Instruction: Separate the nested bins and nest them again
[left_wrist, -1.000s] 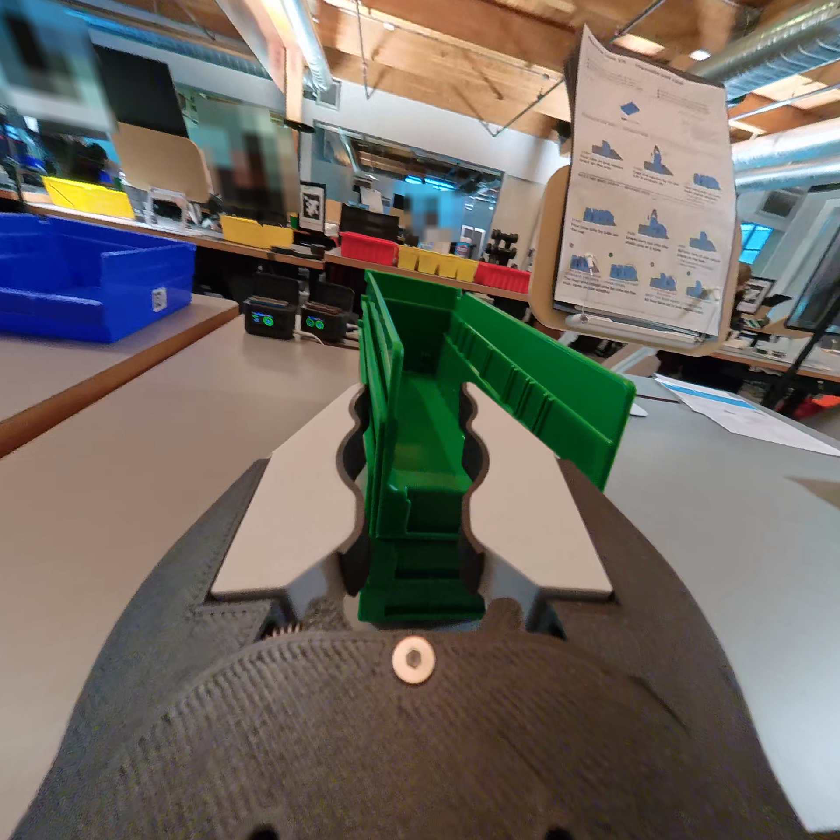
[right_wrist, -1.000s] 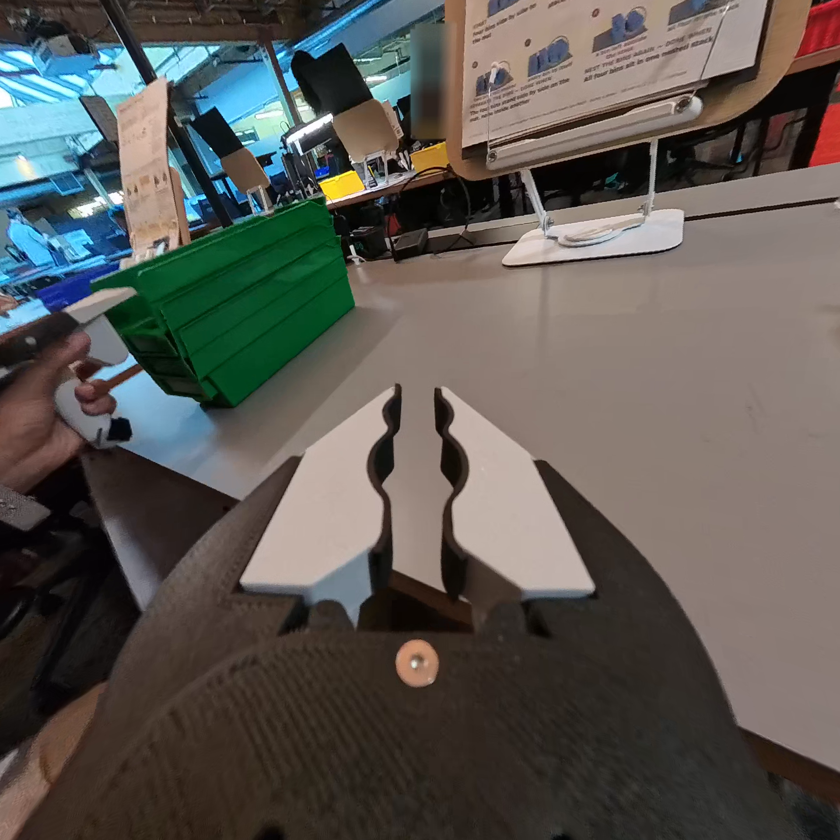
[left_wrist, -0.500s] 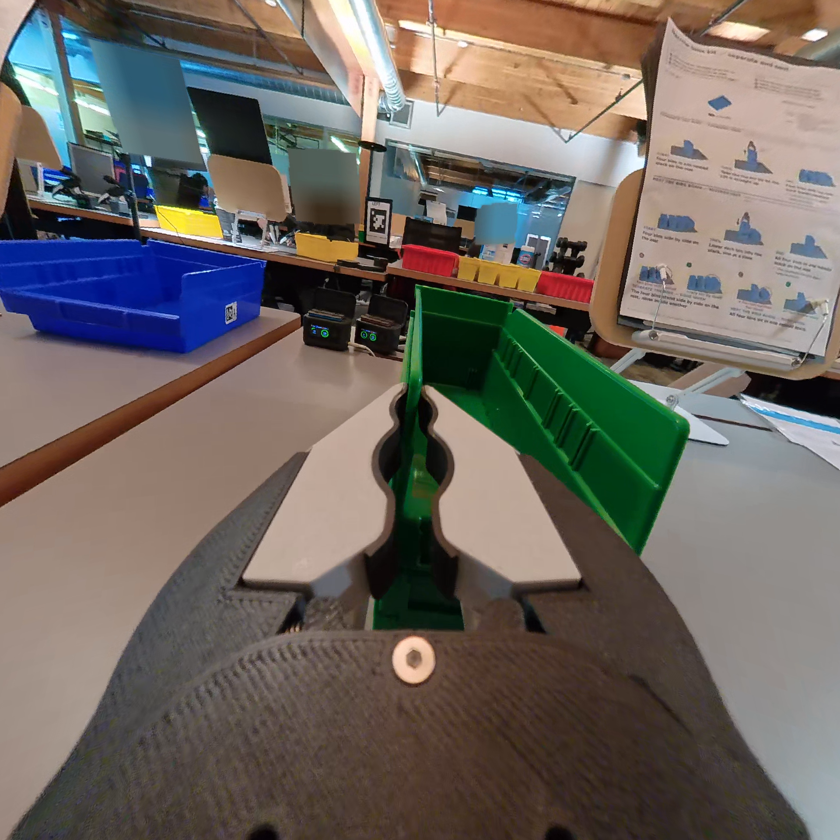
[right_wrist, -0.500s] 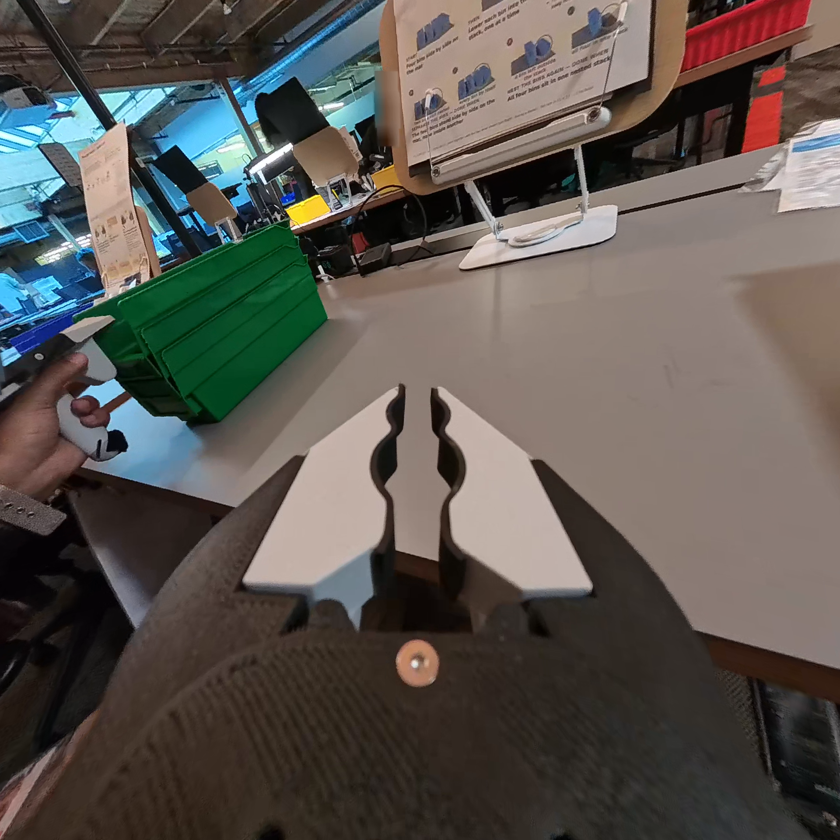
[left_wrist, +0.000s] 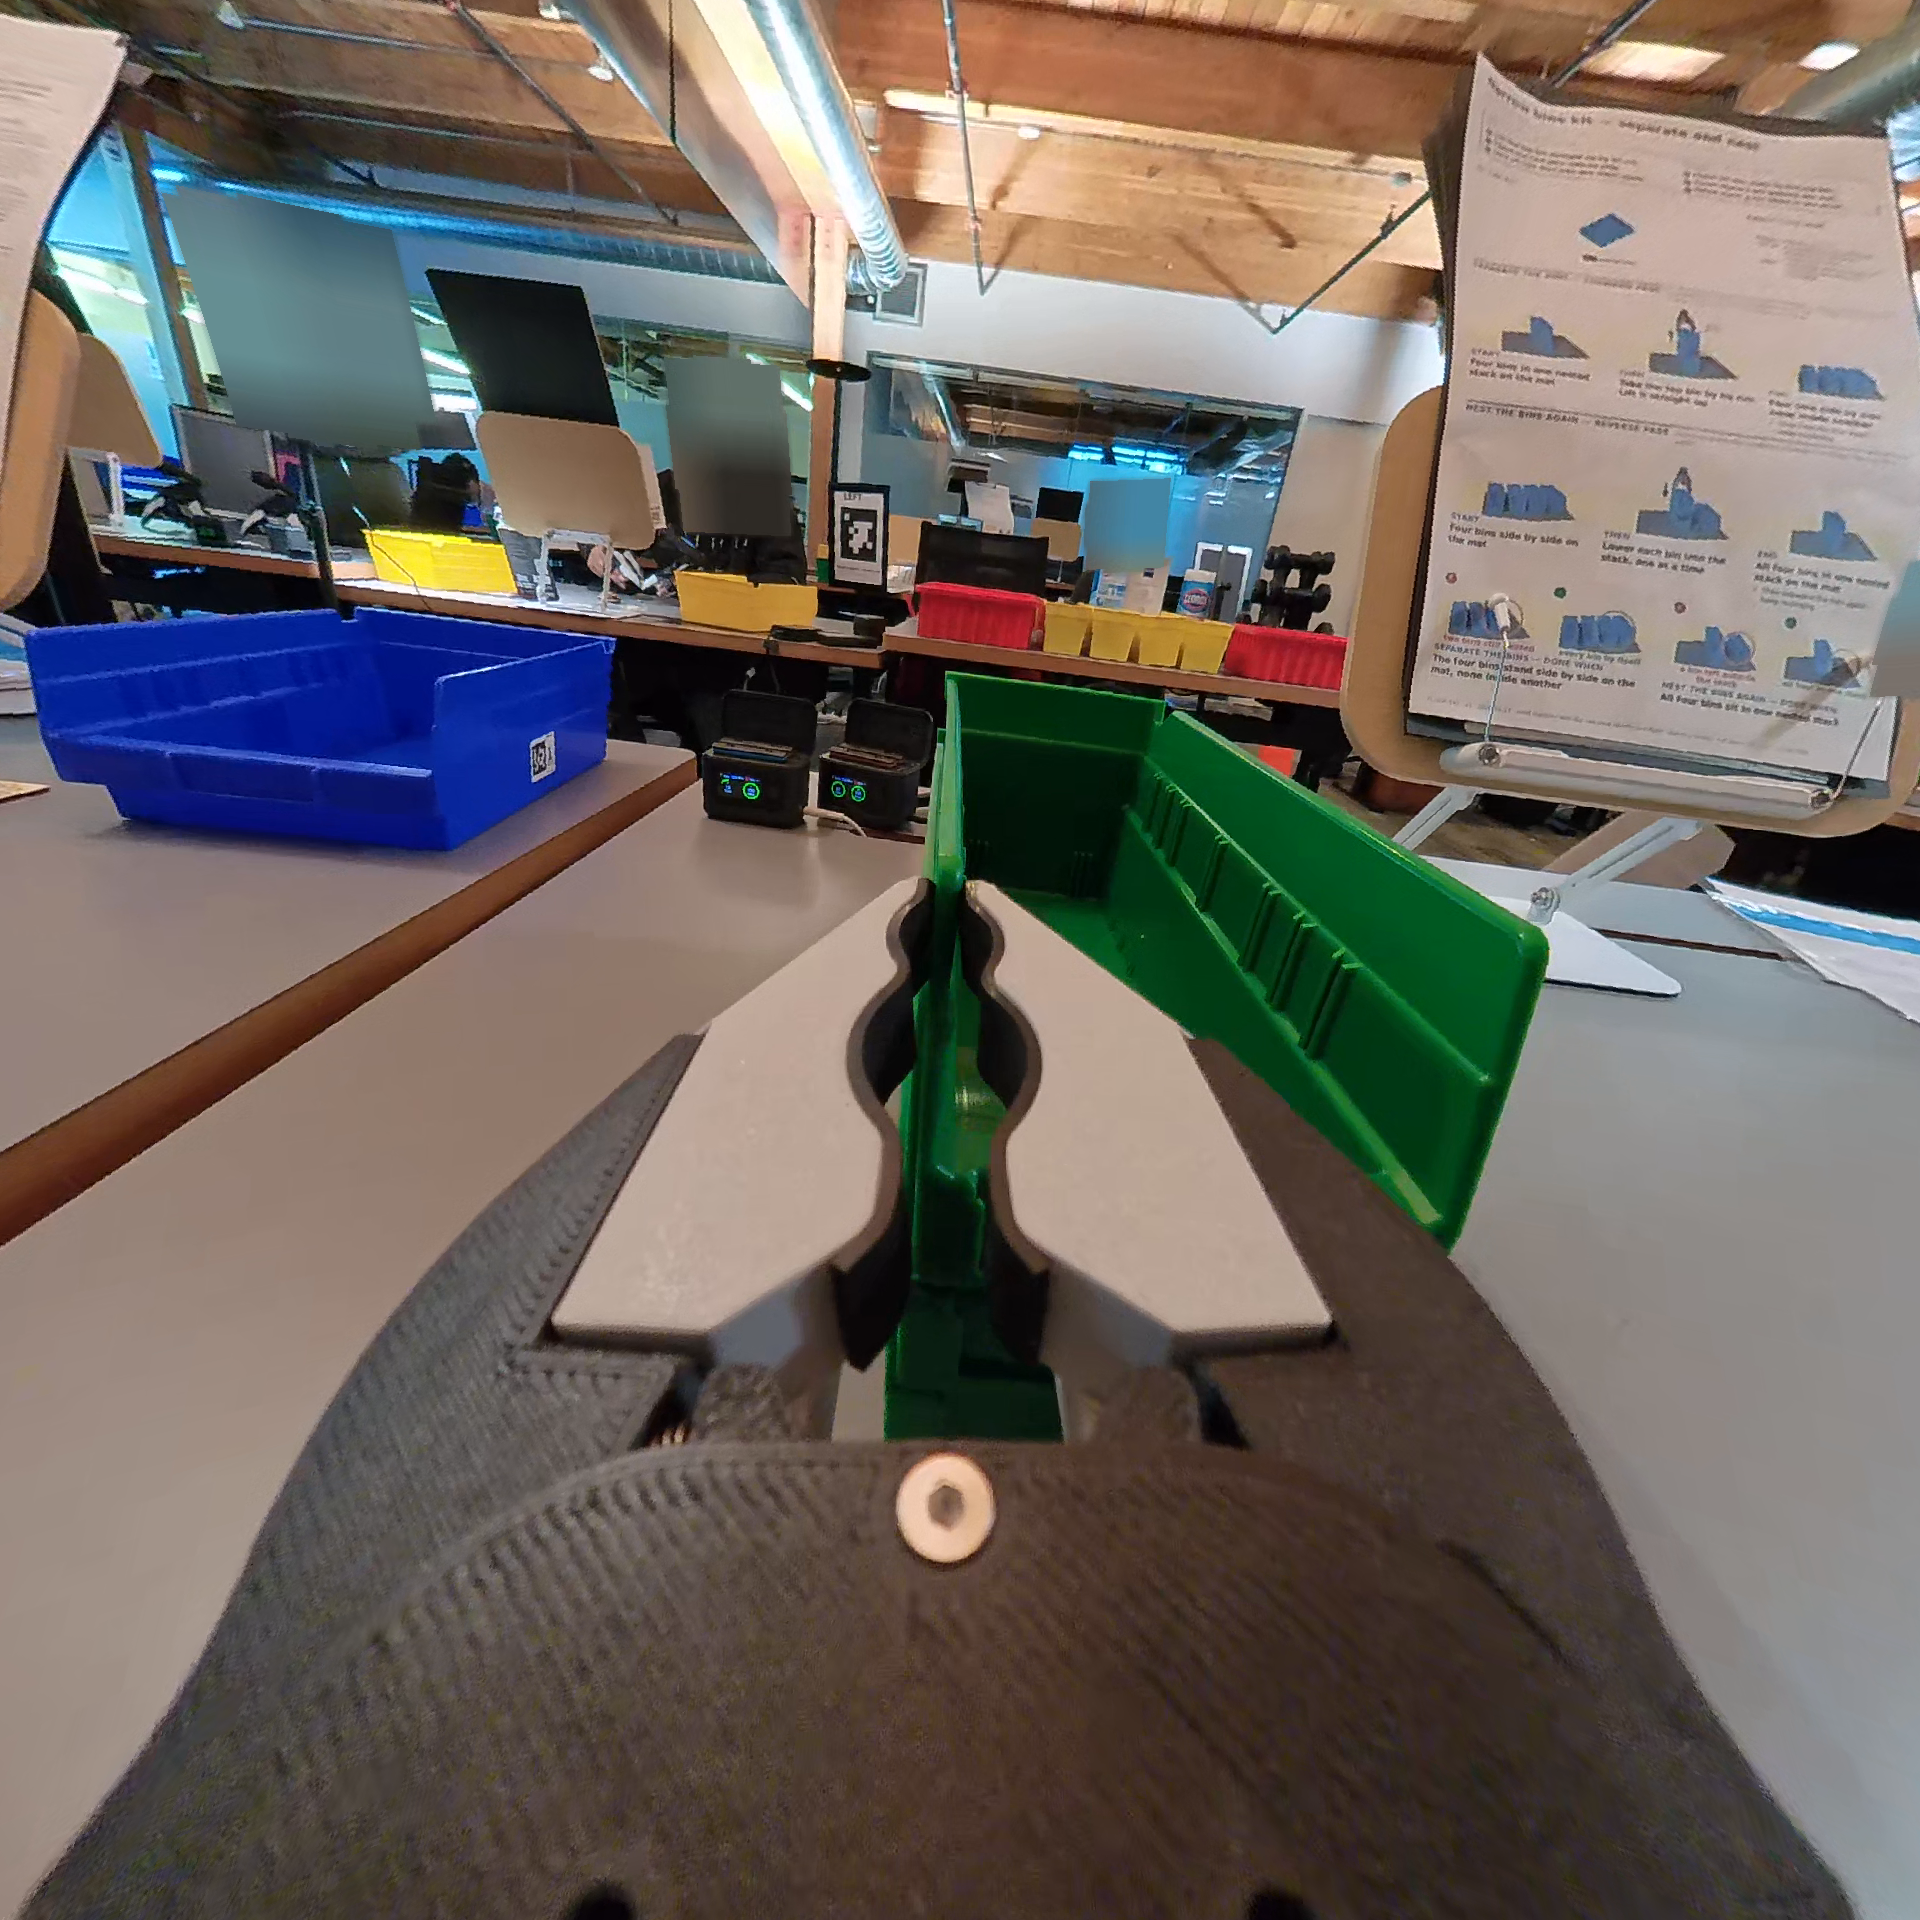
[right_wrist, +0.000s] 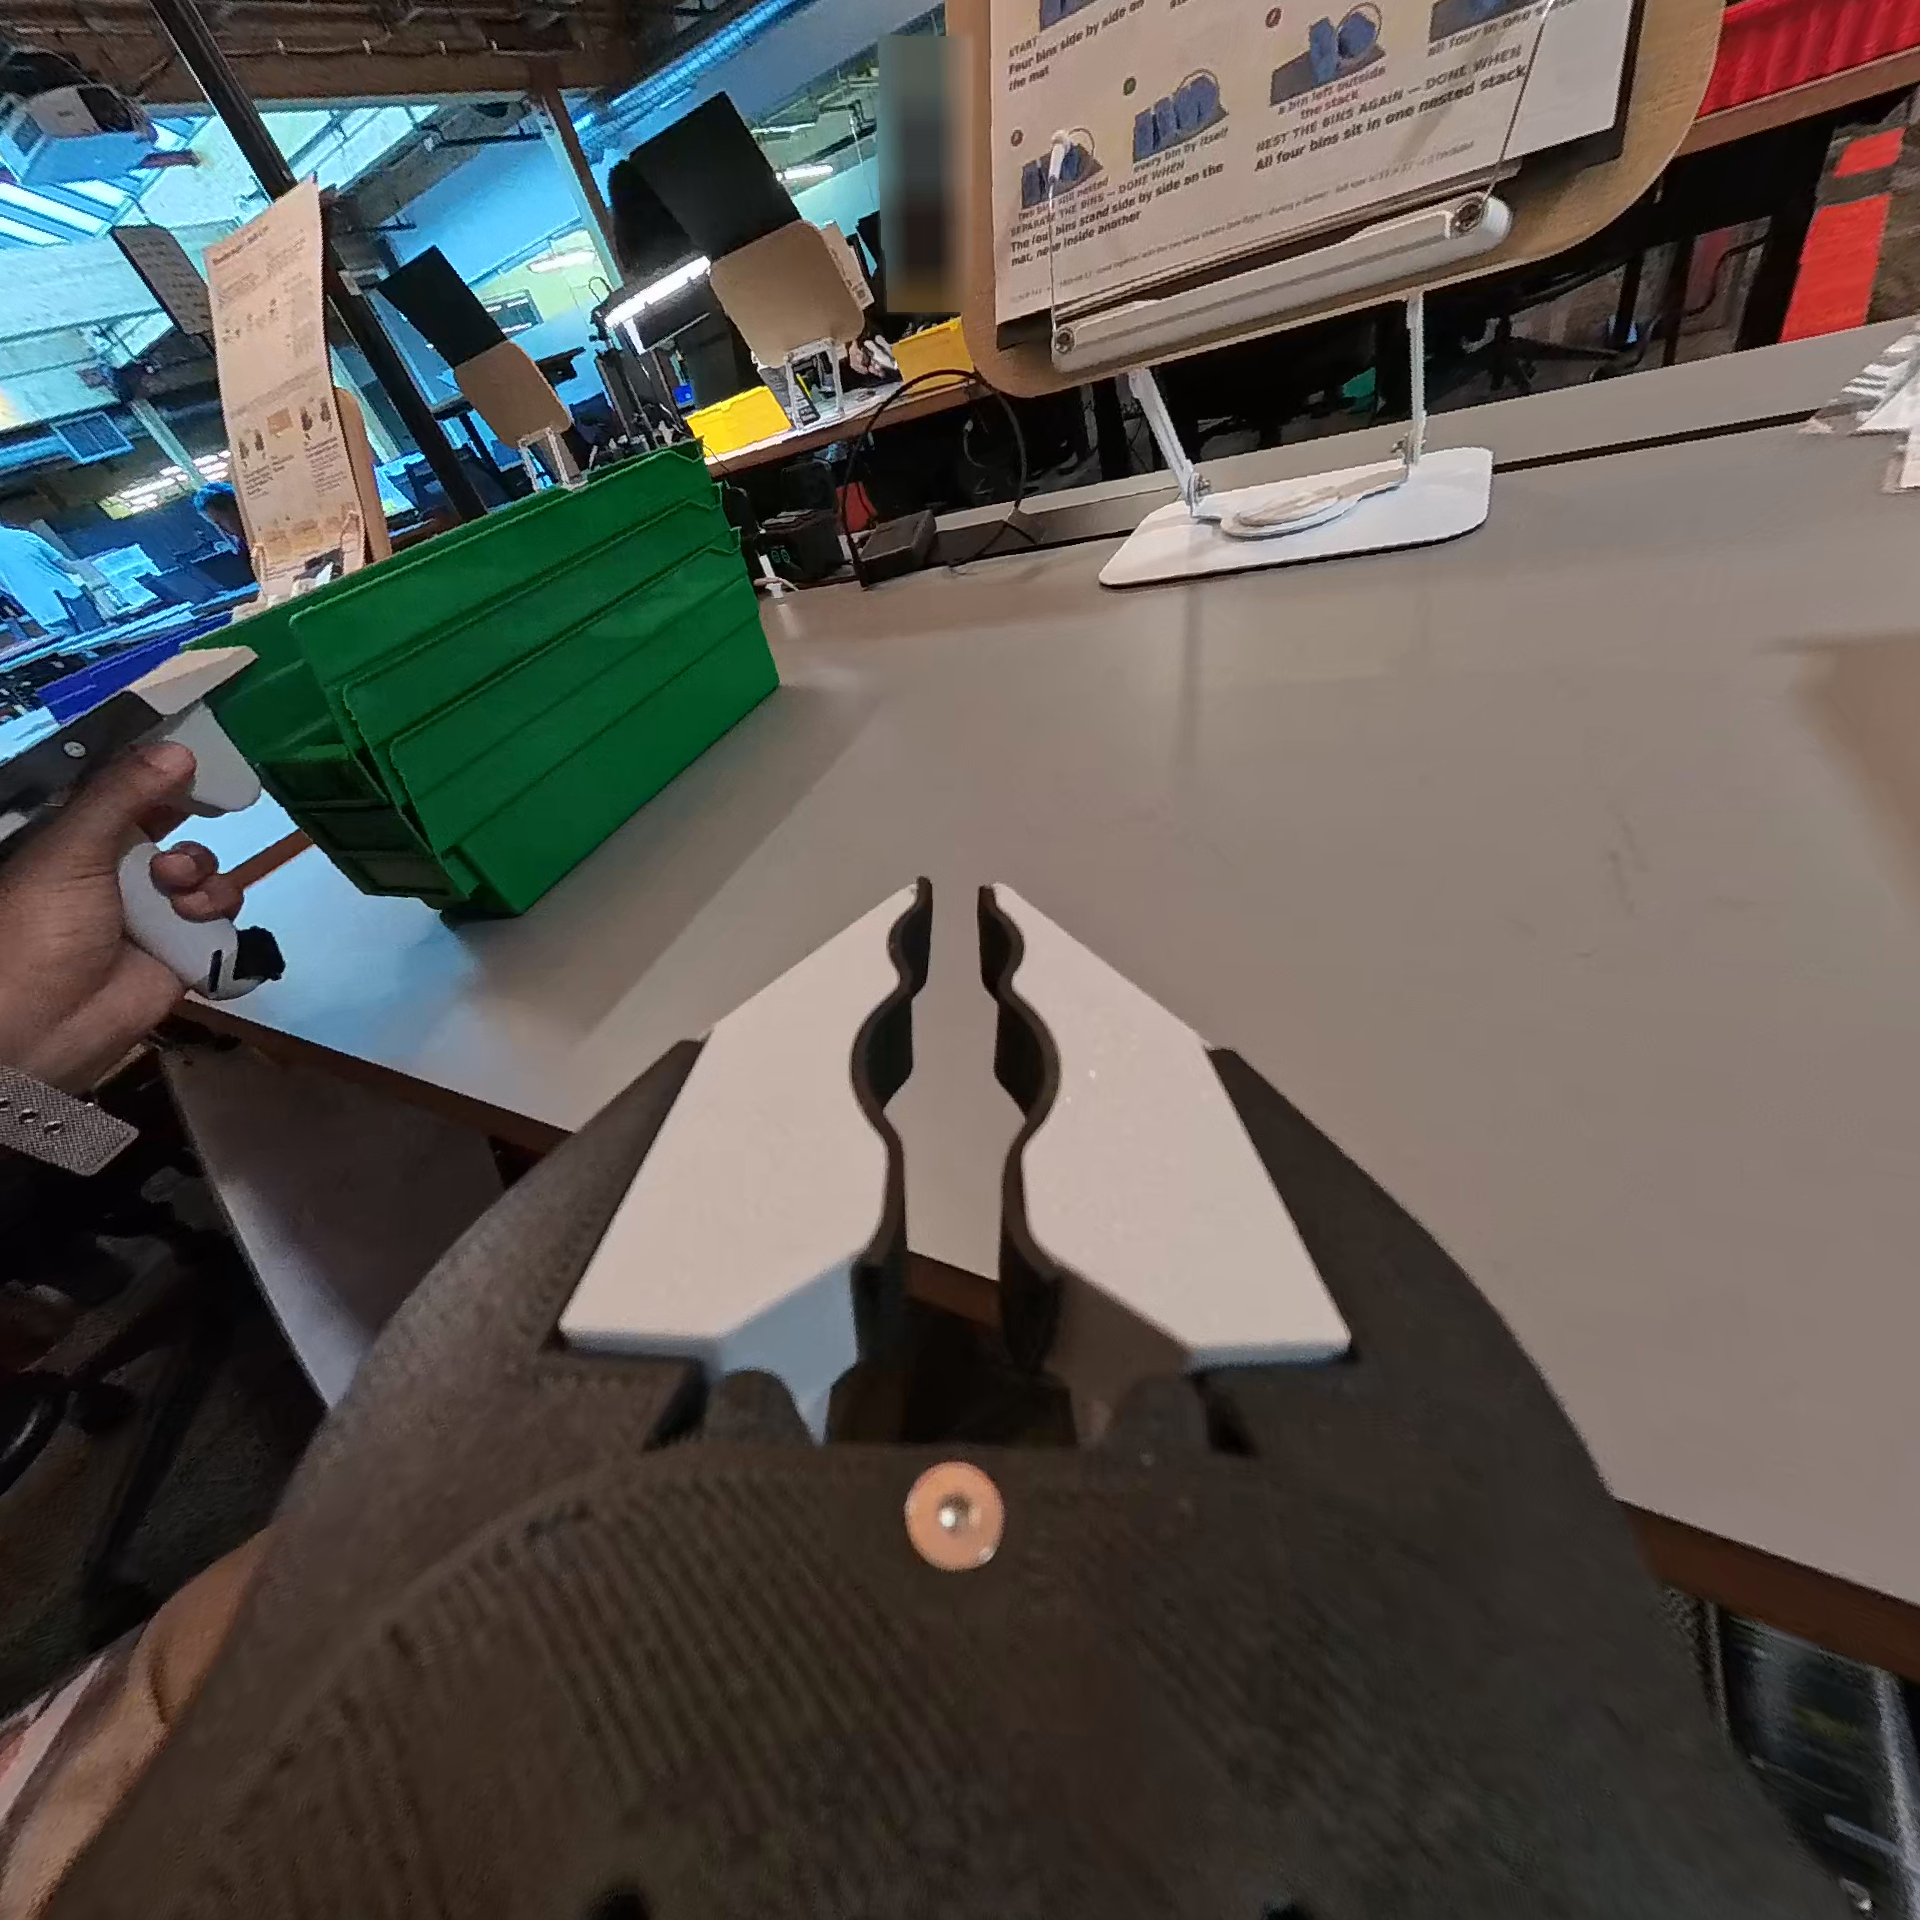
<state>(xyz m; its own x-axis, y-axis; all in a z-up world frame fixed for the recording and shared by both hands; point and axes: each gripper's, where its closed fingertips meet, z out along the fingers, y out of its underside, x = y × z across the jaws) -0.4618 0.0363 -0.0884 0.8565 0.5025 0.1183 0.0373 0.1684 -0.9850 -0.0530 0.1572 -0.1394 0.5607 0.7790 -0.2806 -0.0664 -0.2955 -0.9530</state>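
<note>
Left hand-held gripper (left_wrist: 948, 914) clamped on thin side wall of top green bin (left_wrist: 1247, 935); right hand-held gripper (right_wrist: 951, 894) slightly apart, empty. Bins likely light, stiff, slick plastic; rim grip suits.

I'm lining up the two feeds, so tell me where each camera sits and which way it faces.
Left wrist view: on the left gripper, looking along the table; jaws shut on the green bins' wall.
Right wrist view: on the right gripper, facing the grey table; jaws slightly apart, empty; a hand at left.
Shared: green bins, paper stand.
</note>
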